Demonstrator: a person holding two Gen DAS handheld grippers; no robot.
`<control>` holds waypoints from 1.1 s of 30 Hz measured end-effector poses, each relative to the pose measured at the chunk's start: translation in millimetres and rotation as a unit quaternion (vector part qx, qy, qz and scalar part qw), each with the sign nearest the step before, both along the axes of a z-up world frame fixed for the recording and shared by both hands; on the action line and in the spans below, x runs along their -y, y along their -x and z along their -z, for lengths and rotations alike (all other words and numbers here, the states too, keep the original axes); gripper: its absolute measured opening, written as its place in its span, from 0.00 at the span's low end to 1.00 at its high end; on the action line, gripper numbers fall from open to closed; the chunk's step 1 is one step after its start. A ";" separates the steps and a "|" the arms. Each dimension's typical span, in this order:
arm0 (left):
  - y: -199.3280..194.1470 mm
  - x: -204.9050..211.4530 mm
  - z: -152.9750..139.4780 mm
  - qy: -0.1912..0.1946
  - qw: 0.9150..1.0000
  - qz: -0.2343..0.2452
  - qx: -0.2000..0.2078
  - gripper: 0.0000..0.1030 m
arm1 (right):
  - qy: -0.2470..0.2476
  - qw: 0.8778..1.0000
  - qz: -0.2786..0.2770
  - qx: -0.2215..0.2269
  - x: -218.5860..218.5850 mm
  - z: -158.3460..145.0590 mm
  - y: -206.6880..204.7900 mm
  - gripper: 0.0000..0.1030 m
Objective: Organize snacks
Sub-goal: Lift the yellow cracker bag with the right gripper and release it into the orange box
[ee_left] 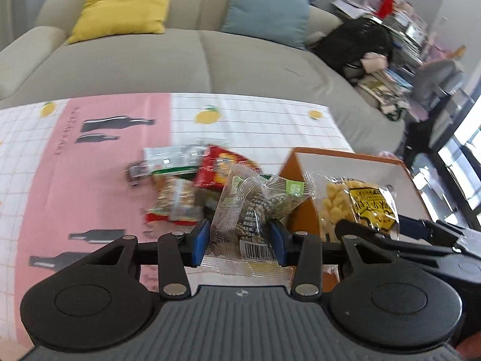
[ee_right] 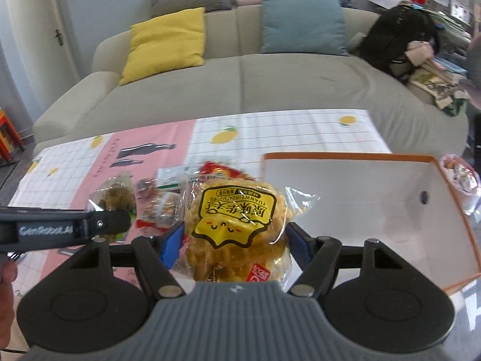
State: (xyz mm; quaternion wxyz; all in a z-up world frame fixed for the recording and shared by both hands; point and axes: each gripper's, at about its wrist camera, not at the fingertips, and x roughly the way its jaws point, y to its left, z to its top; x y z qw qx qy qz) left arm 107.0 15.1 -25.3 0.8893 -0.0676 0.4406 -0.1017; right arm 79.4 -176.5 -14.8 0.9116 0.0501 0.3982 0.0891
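The left gripper [ee_left: 239, 240] clamps a clear packet of brownish-green snacks [ee_left: 240, 207] between its blue pads, lifted above the tablecloth [ee_left: 90, 180]. The right gripper [ee_right: 234, 240] pinches a yellow-labelled waffle pack [ee_right: 237, 225] — held beside the orange-edged white box [ee_right: 360, 210]. More snack packets [ee_left: 192, 180] lie heaped on the cloth, just left of the box — sofa [ee_left: 180, 60] beyond.

You have the snack pile [ee_right: 168, 192] lying on the surface [ee_right: 285, 132] left of the box [ee_right: 360, 210], with the sofa [ee_right: 240, 84] behind the surface.
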 end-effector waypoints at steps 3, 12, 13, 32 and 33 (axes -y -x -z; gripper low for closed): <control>-6.7 19.9 0.4 -0.002 1.000 0.024 0.002 0.47 | 0.005 1.000 0.015 -0.004 19.8 1.2 -5.0 0.68; -33.3 87.7 14.3 -0.035 0.990 0.136 -0.015 0.47 | 0.031 0.997 0.041 -0.061 72.3 19.7 -32.0 0.68; -35.9 94.6 16.4 -0.039 0.988 0.148 -0.020 0.47 | 0.032 0.996 0.039 -0.070 77.3 22.7 -37.1 0.68; -67.4 158.6 45.1 -0.113 0.950 0.280 -0.074 0.48 | 0.057 0.972 -0.023 -0.226 112.9 100.3 -94.1 0.68; -66.8 161.0 46.6 -0.111 0.948 0.289 -0.077 0.46 | 0.057 0.972 -0.021 -0.228 114.1 101.8 -94.5 0.68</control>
